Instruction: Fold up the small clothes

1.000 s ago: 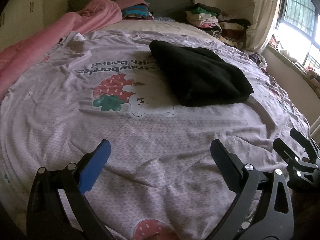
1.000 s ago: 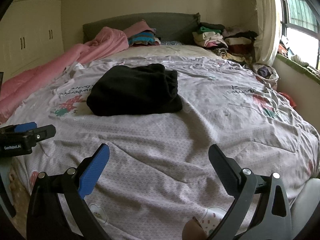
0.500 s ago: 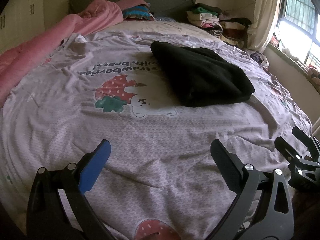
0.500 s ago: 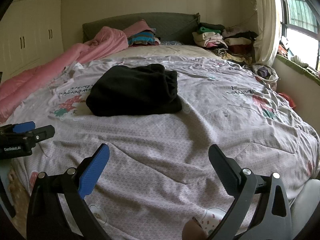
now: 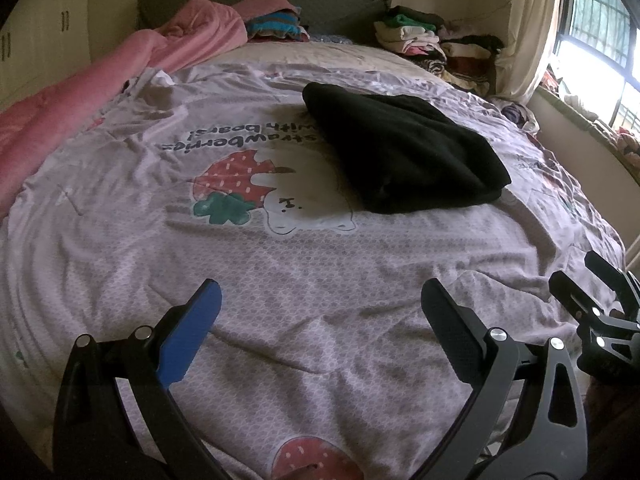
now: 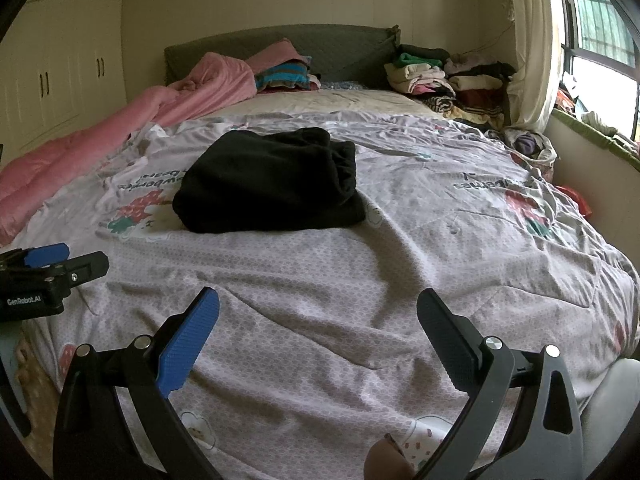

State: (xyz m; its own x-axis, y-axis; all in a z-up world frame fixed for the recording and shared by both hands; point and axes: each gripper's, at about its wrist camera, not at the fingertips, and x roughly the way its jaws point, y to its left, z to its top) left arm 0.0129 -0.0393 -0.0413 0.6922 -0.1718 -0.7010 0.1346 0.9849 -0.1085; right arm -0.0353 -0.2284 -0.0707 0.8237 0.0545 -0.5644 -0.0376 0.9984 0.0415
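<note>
Garment (image 6: 272,184) folded, long axis left-right | L claw (image 5: 320,312) + R claw (image 6: 318,312) wide, empty

Cream walls, wardrobe (image 6: 60,76) left, bright barred window (image 6: 596,52) right.

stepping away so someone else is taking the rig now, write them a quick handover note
Left gripper: jaws open, empty, hovering over the near end of the bed.
Right gripper: jaws open, empty, alongside it.
Black garment: lies folded mid-bed on the printed duvet, neither gripper touching it.
Done: the black piece looks folded.
Left: possibly moving it to the folded piles by the headboard; no unfolded small clothes visible within reach.
</note>
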